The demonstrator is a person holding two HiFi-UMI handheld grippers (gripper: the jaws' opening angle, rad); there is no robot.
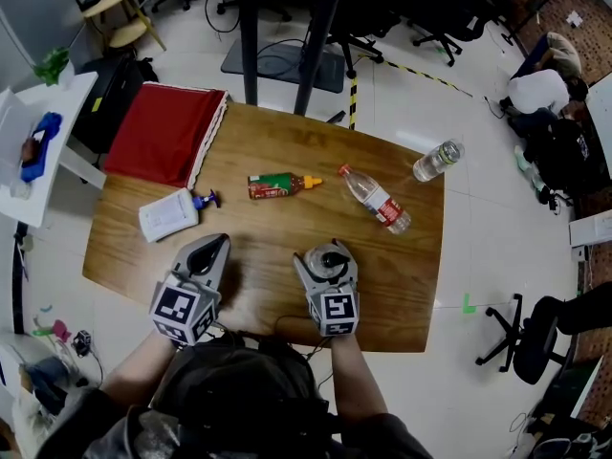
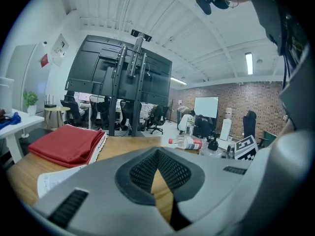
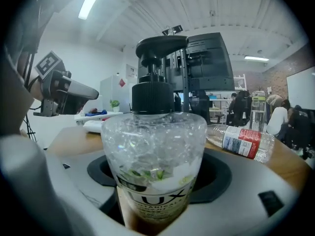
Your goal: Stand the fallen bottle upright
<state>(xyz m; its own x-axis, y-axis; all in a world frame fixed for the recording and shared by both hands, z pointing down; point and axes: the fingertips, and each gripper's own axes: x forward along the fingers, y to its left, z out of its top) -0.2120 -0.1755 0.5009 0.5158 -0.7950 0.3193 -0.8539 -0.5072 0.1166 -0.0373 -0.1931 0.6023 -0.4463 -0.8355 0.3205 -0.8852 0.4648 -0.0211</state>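
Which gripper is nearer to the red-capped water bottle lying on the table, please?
The right gripper: the water bottle lies just beyond it, slightly to its right. The left gripper sits farther away, across to the left.

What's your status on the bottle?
Left gripper shut, empty. Right gripper clamped on upright clear plastic pump bottle with black head. Red-labelled clear water bottle lying beyond, not in the way.
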